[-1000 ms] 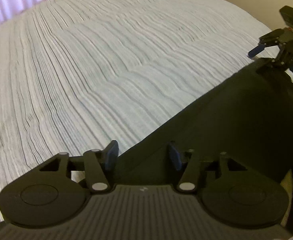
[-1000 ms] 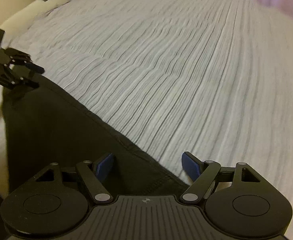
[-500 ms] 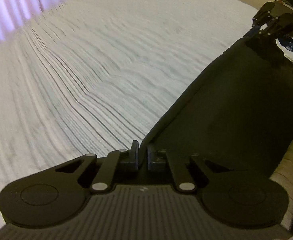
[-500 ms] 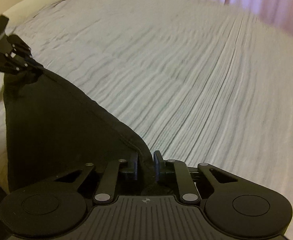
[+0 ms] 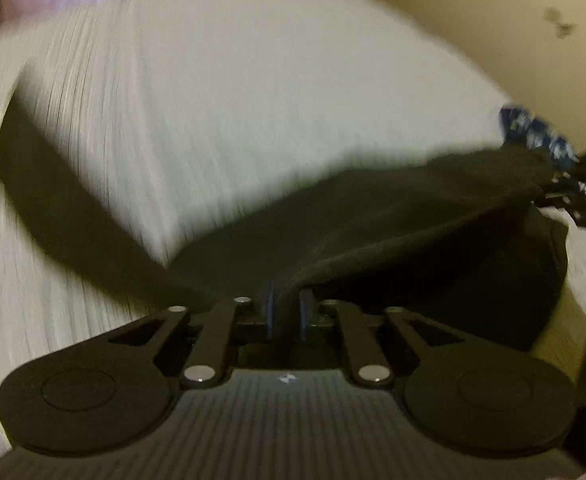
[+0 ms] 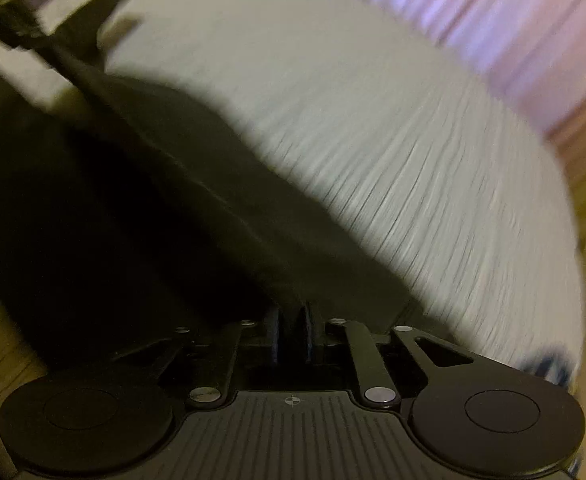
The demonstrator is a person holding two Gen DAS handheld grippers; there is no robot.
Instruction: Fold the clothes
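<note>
Cloth fills the lower half of both wrist views: a black garment (image 5: 393, 220) lifted off the bed (image 5: 221, 120), its fabric stretched between the two tools. The left tongs (image 5: 285, 312) are pinched nearly closed on a fold of that fabric, the blue pads only the cloth's thickness apart. From there the garment runs toward 2 o'clock, where the right tongs (image 5: 569, 192) grip its far corner; a narrow black strip trails off toward 10 o'clock over the ribbed white bedspread. In the right wrist view the right tongs (image 6: 292, 336) are likewise closed on the dark cloth (image 6: 141, 200), which spreads toward 10 o'clock up to the blurred left tongs (image 6: 33, 36). Pale curtains (image 6: 493, 12) hang at 1 o'clock beyond the bed (image 6: 393, 160). Both views are smeared with motion blur, so finer detail of the garment cannot be told.
</note>
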